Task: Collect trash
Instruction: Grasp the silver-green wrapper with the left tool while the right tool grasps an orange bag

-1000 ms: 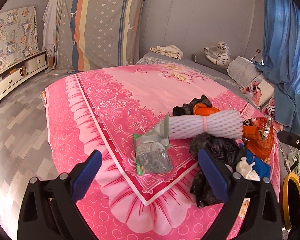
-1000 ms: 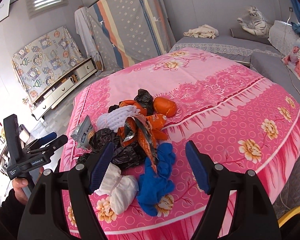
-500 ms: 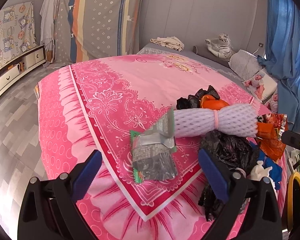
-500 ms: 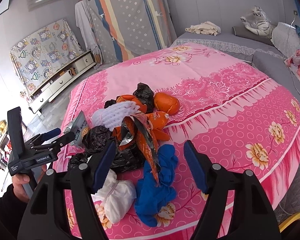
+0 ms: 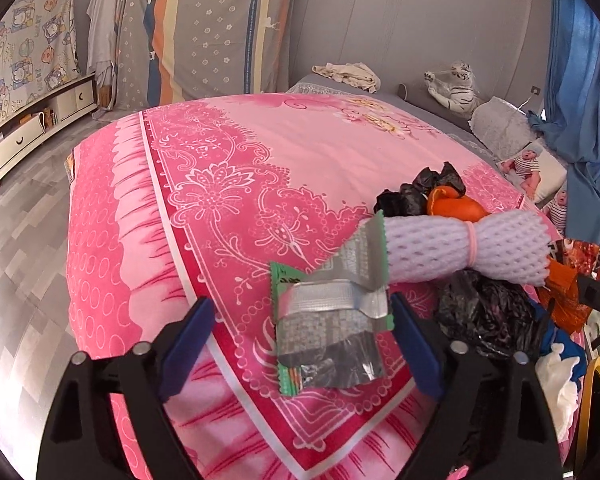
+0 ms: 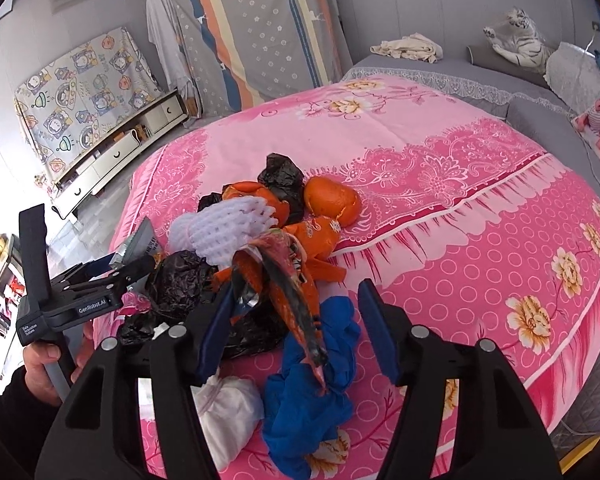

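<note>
The left claw (image 5: 300, 344) stands wide with a flat foil wrapper (image 5: 332, 332) between its blue pads; the jaws have just been closing in, and the right pad looks to be at or very near the wrapper's edge while the left pad is clear of it, so nothing is gripped. To take it well, the claw should sink until the lower jaw tips press into the bed (image 5: 220, 152), then close across the wrapper's short width so the stiff crimped end does not skate away; a thin sheet lying flat will likely slip out of a high pinch.

The right claw (image 6: 296, 328) is about half open, has also just been closing, and straddles a long orange-and-dark snack bag (image 6: 288, 292) that drapes over a blue rag (image 6: 320, 380). No pad presses on either yet. Closing on the bag's middle, above the rag, should lift it alone.

Taking the white foam net (image 5: 460, 244) as the mark: the wrapper lies just in front of its left end, one silver flap leaning on it. A crumpled black bag (image 5: 484, 312) sits in front of its right half, with a white wad (image 6: 224, 408) nearer still, beside the rag. Behind the net lie orange peel (image 6: 328, 204) and another black bag (image 6: 280, 176). All of it is heaped near the bed's front corner, light, crinkly and loose.
</note>
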### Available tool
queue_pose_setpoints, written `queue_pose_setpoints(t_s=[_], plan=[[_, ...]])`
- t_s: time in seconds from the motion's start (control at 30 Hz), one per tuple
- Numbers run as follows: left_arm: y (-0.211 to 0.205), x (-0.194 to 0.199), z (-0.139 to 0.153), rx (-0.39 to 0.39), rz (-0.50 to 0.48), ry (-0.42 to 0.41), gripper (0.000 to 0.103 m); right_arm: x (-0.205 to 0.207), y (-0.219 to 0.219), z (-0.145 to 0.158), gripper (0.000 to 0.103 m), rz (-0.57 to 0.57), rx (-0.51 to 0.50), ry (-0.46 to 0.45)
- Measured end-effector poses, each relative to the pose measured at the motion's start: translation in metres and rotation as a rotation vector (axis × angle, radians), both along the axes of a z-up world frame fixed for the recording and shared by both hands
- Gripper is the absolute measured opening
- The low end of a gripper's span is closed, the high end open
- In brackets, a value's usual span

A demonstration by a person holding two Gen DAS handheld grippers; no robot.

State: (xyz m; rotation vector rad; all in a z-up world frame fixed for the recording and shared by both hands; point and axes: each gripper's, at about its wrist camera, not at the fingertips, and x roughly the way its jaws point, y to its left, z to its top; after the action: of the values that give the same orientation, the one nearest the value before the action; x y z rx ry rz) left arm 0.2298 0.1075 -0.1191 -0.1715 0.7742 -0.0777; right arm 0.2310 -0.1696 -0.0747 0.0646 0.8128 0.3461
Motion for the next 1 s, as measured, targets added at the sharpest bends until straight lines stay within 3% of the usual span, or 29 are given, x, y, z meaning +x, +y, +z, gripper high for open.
queue_pose_setpoints(t_s=[0.1,0.17,0.27,0.47,1.0], plan=[[0.003,0.003,-0.002,-0.004,0.007,0.011,0.064,0.003,0.000,-0.005,0.049,0.000,-0.005,0.012],[0.005,0.006,-0.002,-0.007,0.012,0.017,0.047,0.004,0.001,-0.007,0.035,0.003,-0.012,0.022],[0.006,0.008,-0.002,-0.005,0.020,0.025,0.040,0.003,0.005,-0.009,0.026,0.013,-0.047,0.023],[0.007,0.004,0.003,-0.012,0.025,0.022,0.036,-0.003,0.008,-0.005,0.015,0.027,-0.057,0.005],[0.005,-0.021,0.043,-0.012,0.008,-0.065,0.028,-0.033,-0.015,0.034,0.013,-0.009,-0.012,-0.089]])
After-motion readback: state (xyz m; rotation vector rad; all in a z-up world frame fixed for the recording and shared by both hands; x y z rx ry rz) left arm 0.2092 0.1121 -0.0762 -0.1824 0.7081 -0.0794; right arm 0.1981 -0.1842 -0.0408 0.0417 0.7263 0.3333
